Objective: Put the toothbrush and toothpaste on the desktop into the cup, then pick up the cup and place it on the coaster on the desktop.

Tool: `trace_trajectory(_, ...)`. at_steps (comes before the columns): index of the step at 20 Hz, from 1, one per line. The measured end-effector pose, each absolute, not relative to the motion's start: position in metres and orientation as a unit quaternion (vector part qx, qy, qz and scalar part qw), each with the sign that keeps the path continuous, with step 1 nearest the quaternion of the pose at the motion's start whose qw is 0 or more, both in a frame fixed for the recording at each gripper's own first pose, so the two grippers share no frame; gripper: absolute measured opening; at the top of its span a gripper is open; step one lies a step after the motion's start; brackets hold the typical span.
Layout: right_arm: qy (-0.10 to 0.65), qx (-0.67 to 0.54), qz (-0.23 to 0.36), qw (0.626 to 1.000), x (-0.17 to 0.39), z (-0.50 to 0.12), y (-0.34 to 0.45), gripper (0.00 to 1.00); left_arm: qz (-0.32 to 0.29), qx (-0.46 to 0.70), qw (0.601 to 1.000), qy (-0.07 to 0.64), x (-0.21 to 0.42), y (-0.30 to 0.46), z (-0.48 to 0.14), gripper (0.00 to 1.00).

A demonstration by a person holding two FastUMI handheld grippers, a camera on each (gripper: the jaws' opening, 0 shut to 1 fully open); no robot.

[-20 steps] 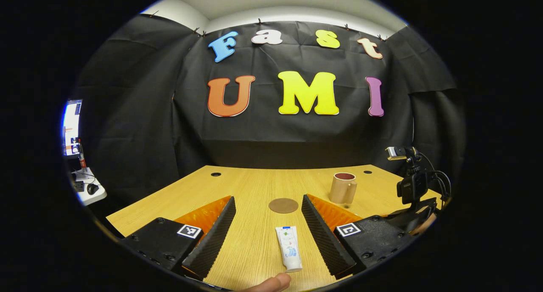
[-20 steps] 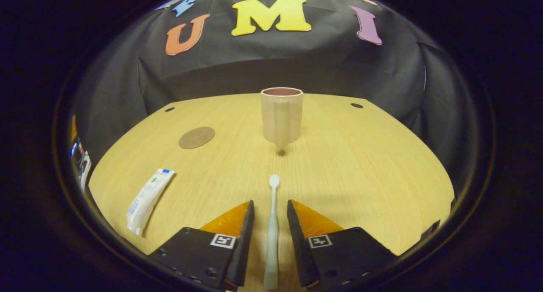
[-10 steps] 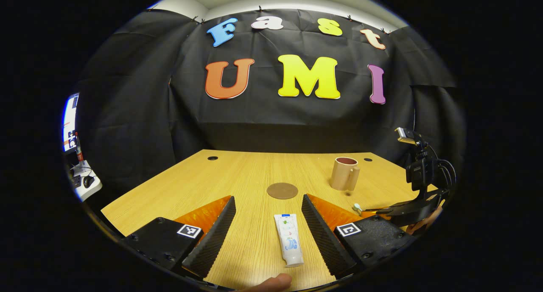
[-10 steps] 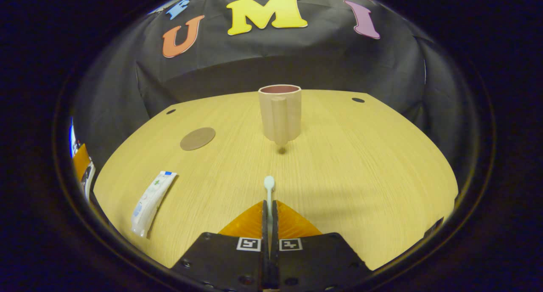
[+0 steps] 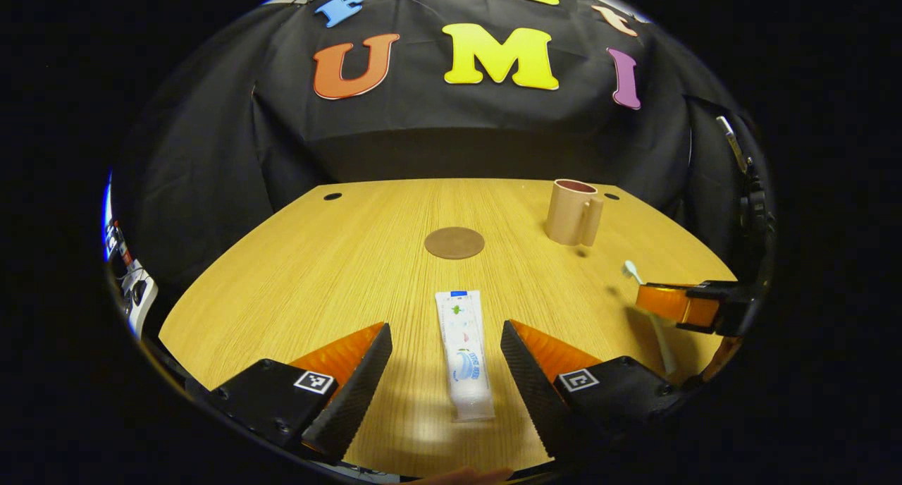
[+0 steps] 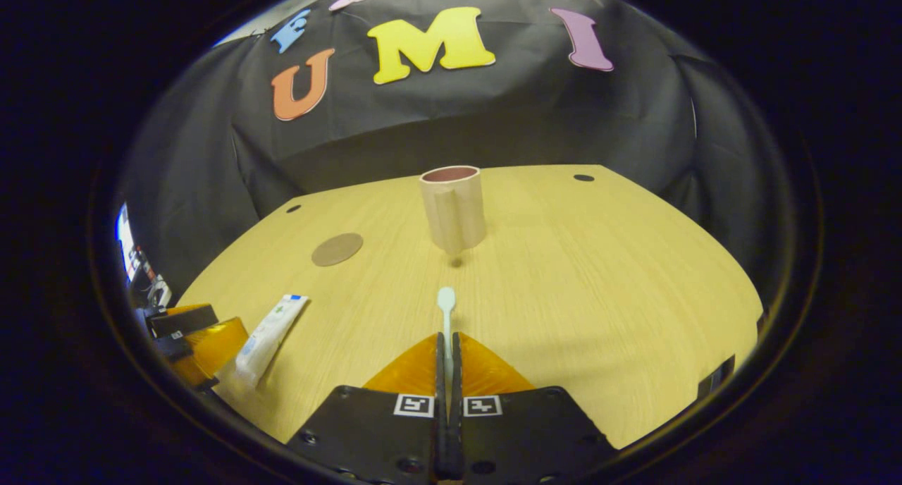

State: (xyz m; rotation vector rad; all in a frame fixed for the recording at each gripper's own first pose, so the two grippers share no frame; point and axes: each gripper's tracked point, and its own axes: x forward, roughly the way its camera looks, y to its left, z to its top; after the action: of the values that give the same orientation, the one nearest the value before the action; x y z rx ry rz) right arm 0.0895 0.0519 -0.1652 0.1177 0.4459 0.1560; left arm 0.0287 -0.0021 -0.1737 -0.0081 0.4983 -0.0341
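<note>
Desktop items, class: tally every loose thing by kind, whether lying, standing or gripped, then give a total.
Toothbrush: 1, gripped by the right gripper
Toothpaste tube: 1, lying flat
Cup: 1, standing upright
Coaster: 1, bare
Total: 4

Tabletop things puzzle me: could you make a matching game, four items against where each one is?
1. slim pale toothbrush
2. white toothpaste tube
3. beige handled cup
4. round brown coaster

a. bare, flat on the desk
b. clamped in the right gripper
c. upright near the far edge
d. lying between the open left gripper fingers

Pairs: 1-b, 2-d, 3-c, 4-a
</note>
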Motion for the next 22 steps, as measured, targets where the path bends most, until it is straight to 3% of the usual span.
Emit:
trace_trajectory(8, 0.146, 0.072, 0.108, 0.981, 0.048, -0.101, 0.050, 0.01, -0.017, -0.032, 0.950, 0.311, 0.031, -0.014, -0.208, 0.93)
trace_trajectory(11, 0.119, 0.067, 0.109, 0.985, 0.036, -0.079, 0.047, 0.01, -0.019, -0.036, 0.946, 0.322, 0.034, -0.018, -0.214, 0.82)
trace_trajectory(12, 0.113, 0.066, 0.110, 0.985, 0.034, -0.075, 0.046, 0.01, -0.015, -0.035, 0.945, 0.325, 0.036, -0.017, -0.215, 0.84)
trace_trajectory(13, 0.108, 0.065, 0.110, 0.986, 0.031, -0.071, 0.045, 0.01, -0.011, -0.034, 0.944, 0.327, 0.036, -0.015, -0.215, 0.71)
trace_trajectory(14, 0.104, 0.065, 0.110, 0.986, 0.030, -0.068, 0.045, 0.01, -0.009, -0.034, 0.944, 0.329, 0.037, -0.015, -0.216, 0.75)
trace_trajectory(15, 0.101, 0.066, 0.108, 0.987, 0.030, -0.065, 0.043, 0.01, -0.007, -0.034, 0.943, 0.331, 0.038, -0.014, -0.217, 0.66)
trace_trajectory(16, 0.099, 0.066, 0.108, 0.987, 0.029, -0.062, 0.042, 0.01, -0.008, -0.036, 0.942, 0.332, 0.039, -0.016, -0.216, 0.70)
trace_trajectory(17, 0.098, 0.066, 0.106, 0.987, 0.029, -0.059, 0.041, 0.01, -0.009, -0.034, 0.942, 0.334, 0.039, -0.016, -0.216, 0.64)
trace_trajectory(22, 0.078, 0.068, 0.098, 0.990, 0.039, -0.038, 0.030, 0.00, 0.000, -0.027, 0.940, 0.340, 0.040, -0.010, -0.217, 0.51)
